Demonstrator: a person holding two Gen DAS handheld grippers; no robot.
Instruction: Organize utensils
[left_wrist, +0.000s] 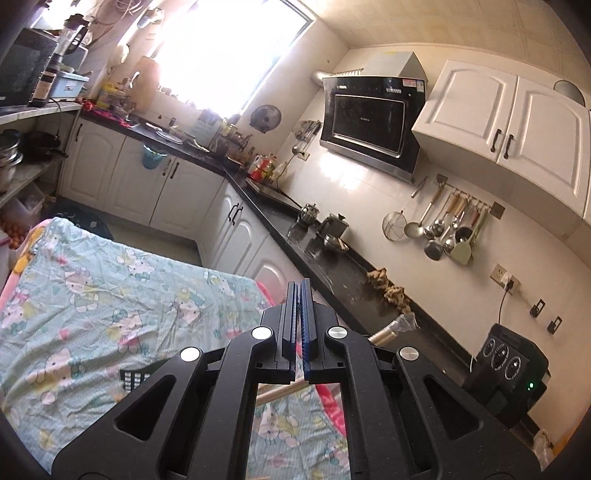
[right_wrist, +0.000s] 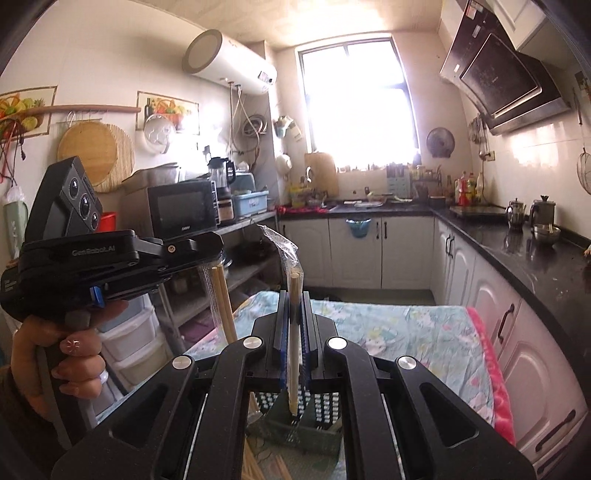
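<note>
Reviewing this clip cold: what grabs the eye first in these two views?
The right gripper stands clamped on an upright wooden chopstick in clear wrap, above a dark slotted basket on the cartoon-print cloth. Behind, a glaring window washes out the kitchen's back wall.

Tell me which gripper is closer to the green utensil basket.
Right, most likely. The right gripper sits directly above the utensil basket, its chopstick reaching down toward it. The left gripper is off to one side, holding wrapped chopsticks.
</note>
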